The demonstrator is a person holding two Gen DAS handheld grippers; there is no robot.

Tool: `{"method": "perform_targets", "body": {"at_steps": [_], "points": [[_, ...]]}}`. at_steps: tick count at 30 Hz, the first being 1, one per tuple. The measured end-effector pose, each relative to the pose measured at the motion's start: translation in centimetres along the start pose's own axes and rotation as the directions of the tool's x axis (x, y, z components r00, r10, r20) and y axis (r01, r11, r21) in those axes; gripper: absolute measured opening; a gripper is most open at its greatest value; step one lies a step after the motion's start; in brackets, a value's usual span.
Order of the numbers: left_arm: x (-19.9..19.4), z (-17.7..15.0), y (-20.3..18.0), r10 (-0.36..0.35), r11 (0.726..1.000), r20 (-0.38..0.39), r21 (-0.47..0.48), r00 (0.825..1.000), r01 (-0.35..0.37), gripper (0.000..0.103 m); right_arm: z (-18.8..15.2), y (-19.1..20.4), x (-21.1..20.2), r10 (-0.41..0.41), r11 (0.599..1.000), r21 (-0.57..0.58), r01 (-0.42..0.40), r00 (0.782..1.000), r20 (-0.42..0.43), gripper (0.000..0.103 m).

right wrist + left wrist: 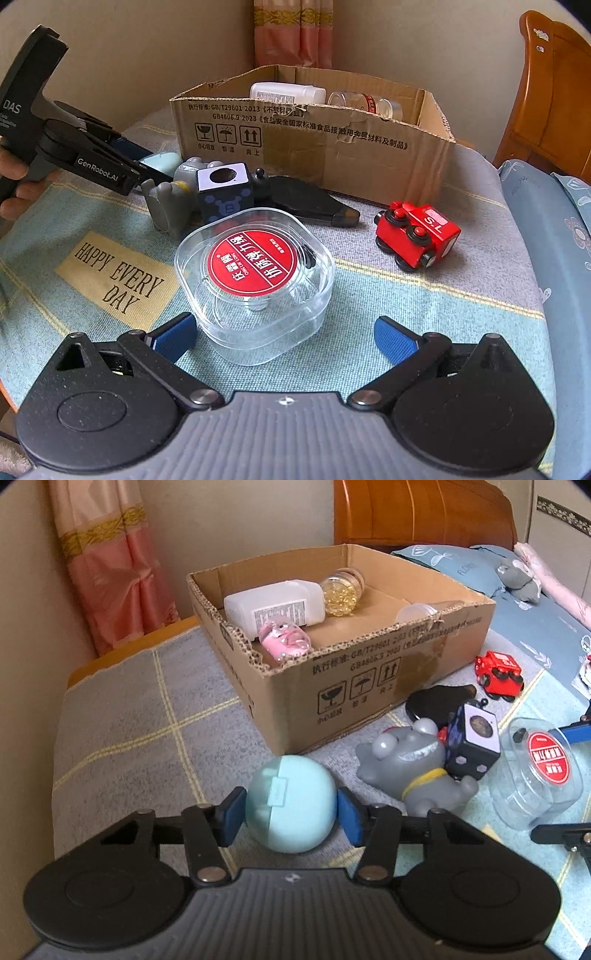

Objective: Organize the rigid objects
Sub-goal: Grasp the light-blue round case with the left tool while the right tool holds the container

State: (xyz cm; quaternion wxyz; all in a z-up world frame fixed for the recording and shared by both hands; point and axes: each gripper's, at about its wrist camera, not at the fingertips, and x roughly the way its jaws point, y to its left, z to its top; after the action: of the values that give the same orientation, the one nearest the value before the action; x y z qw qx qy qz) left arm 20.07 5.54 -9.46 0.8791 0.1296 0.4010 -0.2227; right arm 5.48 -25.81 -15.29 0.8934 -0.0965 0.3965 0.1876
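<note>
Nearest us, our left gripper (291, 812) has its blue pads clamped on both sides of a pale teal ball (291, 804), just off the near corner of the cardboard box (354, 686). That box, the largest thing on the plaid cloth (147, 738), holds a white bottle (275, 605), a jar of golden capsules (341, 590) and a pink toy (283, 638). Beside the ball we see a grey figurine (410, 764) touching a dark cube (472, 746), with a red toy car (417, 236) farther off. Our right gripper (284, 336) stands wide apart around a clear case with a red label (255, 284), its pads not touching it.
</note>
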Motion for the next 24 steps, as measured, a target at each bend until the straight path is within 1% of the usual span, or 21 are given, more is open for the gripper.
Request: {"method": "perform_targets", "body": {"at_steps": [2,5,9,13,19,24], "points": [[-0.4,-0.4,-0.3,0.004,1.000,-0.007,-0.004,1.000,-0.004,0.052,0.0,0.0,0.0,0.001,1.000,-0.001,-0.001,1.000,0.000,0.103],[-0.9,-0.9,-0.5,-0.020,1.000,-0.018,-0.011,1.000,0.020,0.052,0.0,-0.1,0.1,0.004,1.000,-0.005,-0.004,1.000,-0.001,0.103],[-0.9,-1.0,-0.6,-0.015,0.999,-0.021,-0.039,1.000,0.014,0.054,0.2,-0.2,0.2,0.018,1.000,-0.025,-0.018,1.000,-0.009,0.103],[-0.7,-0.9,-0.4,-0.018,0.999,-0.020,-0.045,1.000,0.017,0.055,0.7,-0.6,0.7,0.073,0.993,-0.094,-0.075,0.997,-0.021,0.103],[-0.5,-0.6,-0.3,-0.024,0.999,-0.023,-0.045,0.999,0.023,0.055,2.1,-1.1,2.0,0.181,0.960,-0.209,-0.185,0.983,-0.037,0.103],[-0.5,-0.6,-0.3,-0.027,0.999,-0.025,-0.042,0.999,0.026,0.055,3.1,-0.7,2.6,0.209,0.943,-0.250,-0.219,0.976,-0.065,0.103]]}}
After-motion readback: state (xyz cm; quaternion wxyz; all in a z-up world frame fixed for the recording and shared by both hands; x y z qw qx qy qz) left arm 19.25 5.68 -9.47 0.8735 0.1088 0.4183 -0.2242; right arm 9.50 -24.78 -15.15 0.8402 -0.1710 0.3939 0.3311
